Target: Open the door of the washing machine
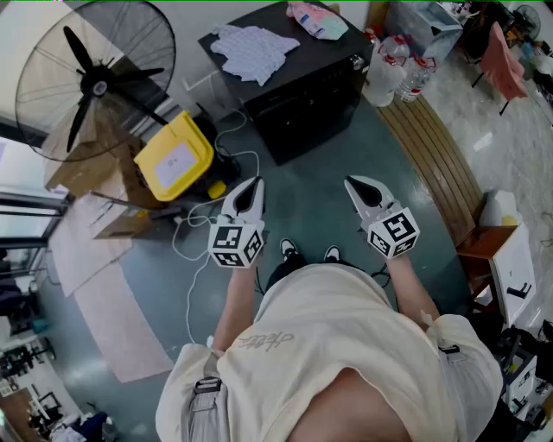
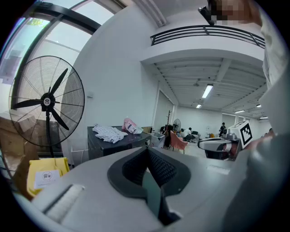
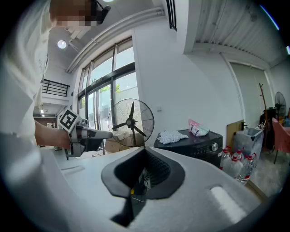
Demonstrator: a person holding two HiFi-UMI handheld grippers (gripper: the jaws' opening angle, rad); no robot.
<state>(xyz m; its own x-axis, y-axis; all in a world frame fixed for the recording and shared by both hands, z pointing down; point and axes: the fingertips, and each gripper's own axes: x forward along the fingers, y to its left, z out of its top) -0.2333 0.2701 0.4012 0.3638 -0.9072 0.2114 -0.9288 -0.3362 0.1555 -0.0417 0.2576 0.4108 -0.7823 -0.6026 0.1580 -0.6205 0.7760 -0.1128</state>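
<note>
The washing machine (image 1: 298, 95) is a black box standing on the floor ahead of me, with a white cloth (image 1: 251, 50) and a pink packet (image 1: 315, 19) on its top. It also shows in the left gripper view (image 2: 115, 144) and the right gripper view (image 3: 199, 147); its front is dark and I cannot make out the door. My left gripper (image 1: 253, 183) and right gripper (image 1: 352, 183) hover side by side over the floor, well short of the machine. Both are shut and hold nothing (image 2: 147, 149) (image 3: 145, 148).
A large standing fan (image 1: 95, 78) is at the left, with a yellow box (image 1: 175, 155) and cardboard below it. White cables (image 1: 207, 226) trail on the floor near my left gripper. Water bottles (image 1: 393, 65) stand right of the machine beside a wooden strip (image 1: 441, 164).
</note>
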